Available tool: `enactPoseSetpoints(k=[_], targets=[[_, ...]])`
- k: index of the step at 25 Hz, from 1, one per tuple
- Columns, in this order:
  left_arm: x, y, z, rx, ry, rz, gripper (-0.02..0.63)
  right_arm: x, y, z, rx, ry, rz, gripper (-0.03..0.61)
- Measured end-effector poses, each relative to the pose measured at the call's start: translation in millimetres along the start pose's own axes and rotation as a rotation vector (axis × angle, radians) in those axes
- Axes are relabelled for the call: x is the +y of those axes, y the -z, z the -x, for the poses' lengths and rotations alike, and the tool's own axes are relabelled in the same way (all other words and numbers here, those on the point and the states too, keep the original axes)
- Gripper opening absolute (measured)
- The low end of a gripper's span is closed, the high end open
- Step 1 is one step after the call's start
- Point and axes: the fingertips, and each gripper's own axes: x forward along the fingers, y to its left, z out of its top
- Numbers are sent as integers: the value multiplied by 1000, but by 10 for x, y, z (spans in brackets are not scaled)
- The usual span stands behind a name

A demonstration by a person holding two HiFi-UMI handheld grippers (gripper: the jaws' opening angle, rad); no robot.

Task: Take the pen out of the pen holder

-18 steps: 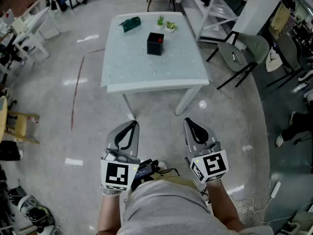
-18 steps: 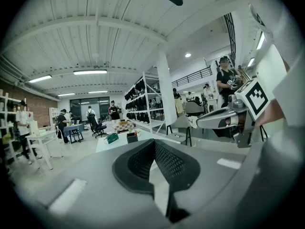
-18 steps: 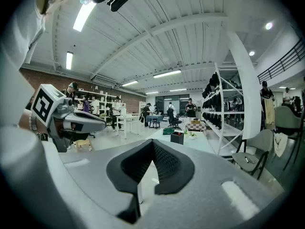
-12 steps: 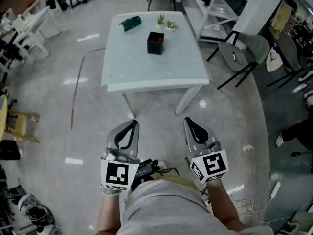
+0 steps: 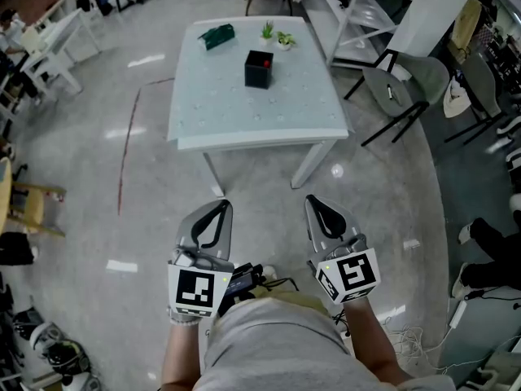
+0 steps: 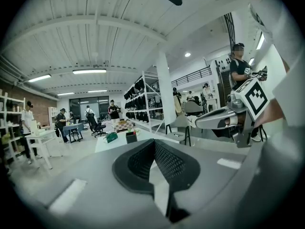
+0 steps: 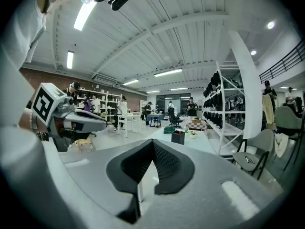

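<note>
A black square pen holder point(image 5: 259, 69) with a red spot at its top stands on the pale blue-white table point(image 5: 244, 112) well ahead of me; it shows small in the left gripper view point(image 6: 131, 137) and the right gripper view point(image 7: 177, 137). No pen can be made out at this distance. My left gripper point(image 5: 215, 210) and right gripper point(image 5: 317, 206) hang side by side close to my body, over the floor and short of the table's near edge. Both are shut with nothing between the jaws.
A green object point(image 5: 217, 37) and two small potted plants point(image 5: 275, 37) sit at the table's far end. A grey chair point(image 5: 397, 96) and white shelving point(image 5: 358, 15) stand to the right, white furniture point(image 5: 45, 47) to the left. Several people stand in the background.
</note>
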Motion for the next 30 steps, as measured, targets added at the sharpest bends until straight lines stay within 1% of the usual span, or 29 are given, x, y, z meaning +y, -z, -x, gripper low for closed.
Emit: enactPoseSetpoints(k=[4, 6, 8, 13, 16, 18, 22, 27, 30], targets=[[7, 14, 6, 5, 3, 0, 11, 48, 6, -19, 5, -28, -39, 0], [8, 33, 7, 8, 0, 4, 11, 75, 12, -23, 6, -36, -39, 0], [10, 31, 1, 5, 1, 5, 11, 90, 25, -28, 9, -37, -37, 0], [55, 111, 0, 27, -19, 35, 0, 98, 8, -34, 4, -35, -50, 0], [58, 90, -7, 17, -9, 37, 15, 101, 10, -43, 2, -32, -57, 2], [35, 66, -8, 4, 13, 32, 34, 126, 21, -53, 6, -41, -58, 43], [12, 15, -10, -20, 43, 30, 87, 191, 31, -78, 19, -56, -54, 98], [21, 18, -6, -22, 42, 33, 101, 203, 23, -53, 16, -48, -57, 104], [1, 30, 30, -23, 56, 29, 101, 243, 39, -32, 30, -62, -36, 115]])
